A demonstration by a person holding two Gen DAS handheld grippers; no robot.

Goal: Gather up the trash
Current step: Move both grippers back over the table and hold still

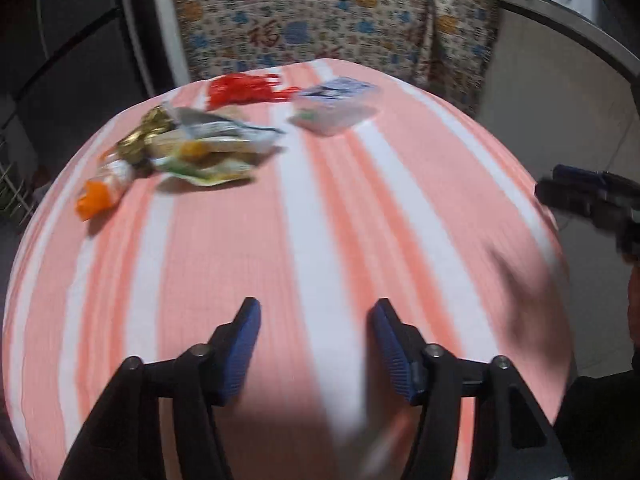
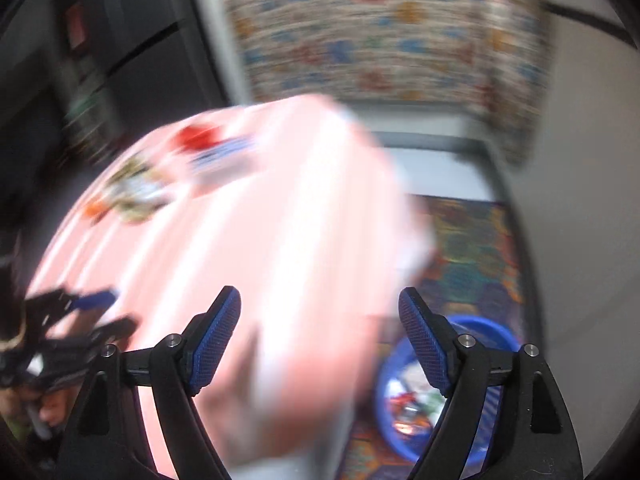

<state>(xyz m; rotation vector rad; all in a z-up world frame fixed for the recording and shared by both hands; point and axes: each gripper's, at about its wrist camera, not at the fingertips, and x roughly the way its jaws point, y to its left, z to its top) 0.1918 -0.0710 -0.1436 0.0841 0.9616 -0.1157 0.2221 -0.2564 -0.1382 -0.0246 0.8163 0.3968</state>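
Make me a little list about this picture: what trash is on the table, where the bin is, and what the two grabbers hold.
Table: pink and white striped cloth
Trash on it: crumpled snack wrappers, red plastic piece, clear plastic box
Bin: blue round plastic tub on the floor, wrappers inside
Left gripper: open, empty
Right gripper: open, empty

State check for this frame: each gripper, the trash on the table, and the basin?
Left hand-held gripper: open, empty, over the striped cloth.
Right hand-held gripper: open, empty.
Wrapper pile: lying on table, uncollected.
Red wrapper: on table.
Clear box: on table.
Blue basin: on floor, holds trash.
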